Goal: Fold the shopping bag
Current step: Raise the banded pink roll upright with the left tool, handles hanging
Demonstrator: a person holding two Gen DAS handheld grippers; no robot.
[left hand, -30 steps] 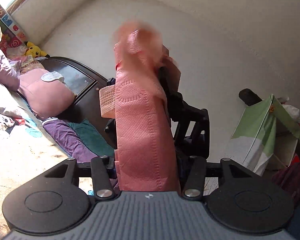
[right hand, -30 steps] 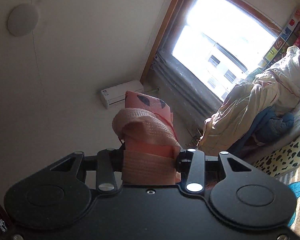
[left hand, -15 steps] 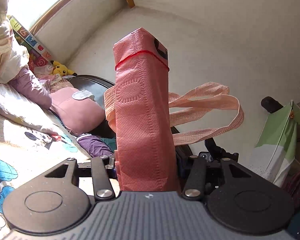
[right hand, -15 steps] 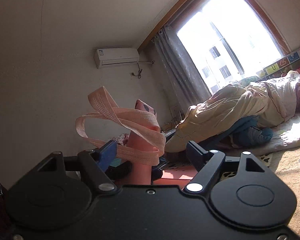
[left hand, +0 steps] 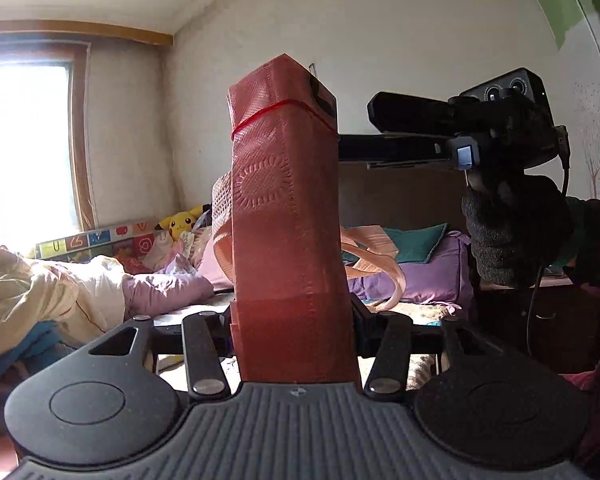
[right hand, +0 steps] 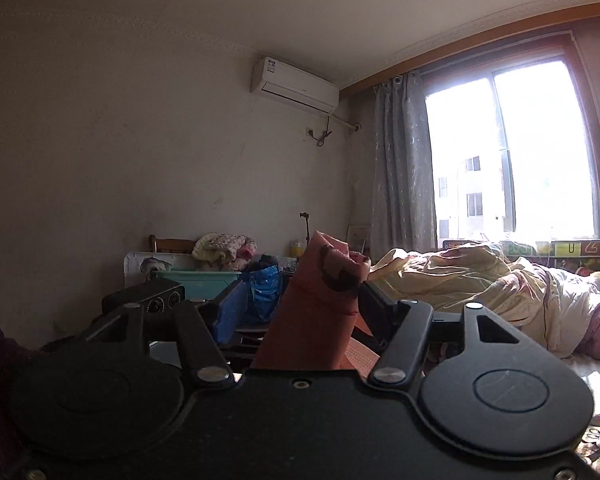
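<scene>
While left hand-held gripper (left hand: pixel 296 320) clamps folded pink non-woven shopping bag (left hand: pixel 288 216) upright above bed (left hand: pixel 160 284), my right hand-held gripper (right hand: pixel 300 312) closing around bag's far end, not yet pinching, to steady next fold.

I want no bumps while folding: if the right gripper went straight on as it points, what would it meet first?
Probably the folded pink bag, already between the closing fingers of the right gripper. Past it come the left gripper's parts, then a blue bag; depth is unclear.
</scene>
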